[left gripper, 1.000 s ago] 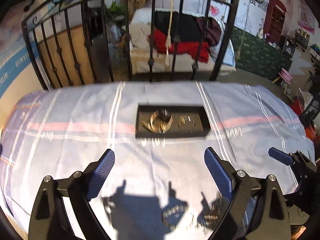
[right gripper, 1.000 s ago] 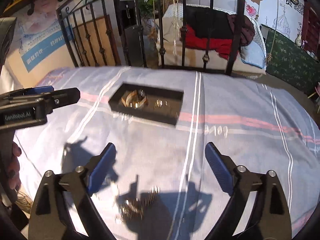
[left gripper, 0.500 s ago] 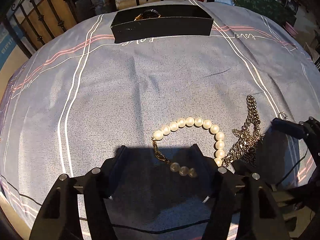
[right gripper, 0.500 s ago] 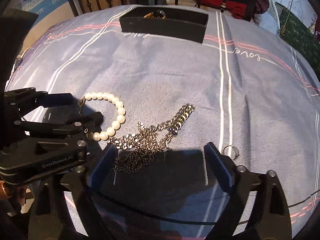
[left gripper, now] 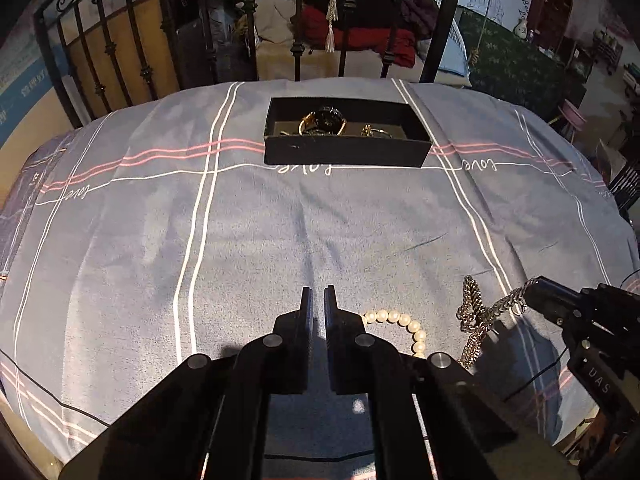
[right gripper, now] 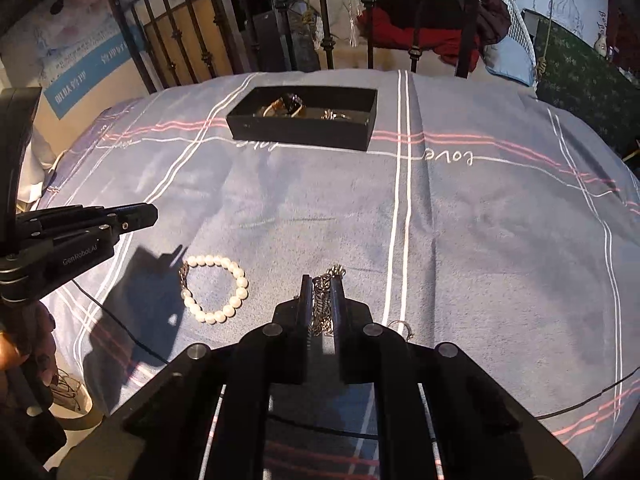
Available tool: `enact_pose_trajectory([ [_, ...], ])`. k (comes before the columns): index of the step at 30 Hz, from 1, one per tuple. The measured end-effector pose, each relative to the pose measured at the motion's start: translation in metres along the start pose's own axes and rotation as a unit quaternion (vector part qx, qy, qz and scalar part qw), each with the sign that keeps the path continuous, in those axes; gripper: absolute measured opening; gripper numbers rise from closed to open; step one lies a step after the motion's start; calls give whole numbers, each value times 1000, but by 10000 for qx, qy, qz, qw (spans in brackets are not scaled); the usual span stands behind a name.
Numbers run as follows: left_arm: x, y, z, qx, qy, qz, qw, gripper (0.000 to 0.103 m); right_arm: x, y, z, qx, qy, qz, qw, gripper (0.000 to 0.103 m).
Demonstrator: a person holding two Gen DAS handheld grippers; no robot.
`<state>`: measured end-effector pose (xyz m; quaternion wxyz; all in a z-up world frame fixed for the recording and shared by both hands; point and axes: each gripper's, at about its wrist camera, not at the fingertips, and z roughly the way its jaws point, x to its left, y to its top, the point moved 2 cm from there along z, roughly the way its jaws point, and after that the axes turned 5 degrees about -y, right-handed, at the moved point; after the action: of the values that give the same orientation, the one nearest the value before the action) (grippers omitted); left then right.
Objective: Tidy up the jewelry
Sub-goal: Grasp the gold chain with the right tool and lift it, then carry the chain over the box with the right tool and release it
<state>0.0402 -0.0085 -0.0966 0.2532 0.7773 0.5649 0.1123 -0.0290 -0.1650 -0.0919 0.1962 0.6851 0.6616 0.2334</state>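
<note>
A black jewelry box (left gripper: 346, 135) (right gripper: 304, 117) sits at the far middle of the blue plaid cloth, holding a watch and small gold pieces. My right gripper (right gripper: 322, 280) is shut on a silver chain (right gripper: 325, 300), which also shows in the left wrist view (left gripper: 478, 314) running into the right gripper's tip. A pearl bracelet (right gripper: 214, 288) (left gripper: 404, 326) lies on the cloth left of the chain. My left gripper (left gripper: 316, 292) is shut and empty, just left of the pearls and above the cloth. A small ring (right gripper: 400, 326) lies right of my right gripper.
A black iron railing (left gripper: 248, 40) stands behind the table's far edge. The cloth (left gripper: 280, 232) between the grippers and the box is bare. A thin black cable (right gripper: 120, 332) runs along the near edge.
Both grippers have closed from wide open. The right one has closed on the silver chain. Both views have tilted up, so the box and railing show again.
</note>
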Motion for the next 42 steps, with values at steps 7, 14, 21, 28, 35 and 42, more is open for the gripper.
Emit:
enact_pose_trajectory([
  [7, -18, -19, 32, 476, 42, 278, 9985, 6, -4, 41, -50, -605, 125, 4, 9981, 10],
  [14, -42, -34, 71, 651, 380, 846, 9936, 0, 5, 104, -90, -1187, 140, -233, 9926, 10],
  [21, -26, 11, 20, 4, 18, 414, 9991, 0, 10, 171, -128, -1809, 1, -412, 9826, 10],
  [28, -14, 88, -36, -791, -107, 354, 9962, 0, 18, 229, -127, -1937, -47, -505, 9797, 10],
  [35, -3, 112, -26, -741, -32, 250, 9969, 0, 23, 257, -78, -1542, -160, -487, 9867, 10],
  [42, -8, 91, 4, -368, -80, 247, 9990, 0, 19, 242, -21, -1130, -317, -391, 9923, 10],
])
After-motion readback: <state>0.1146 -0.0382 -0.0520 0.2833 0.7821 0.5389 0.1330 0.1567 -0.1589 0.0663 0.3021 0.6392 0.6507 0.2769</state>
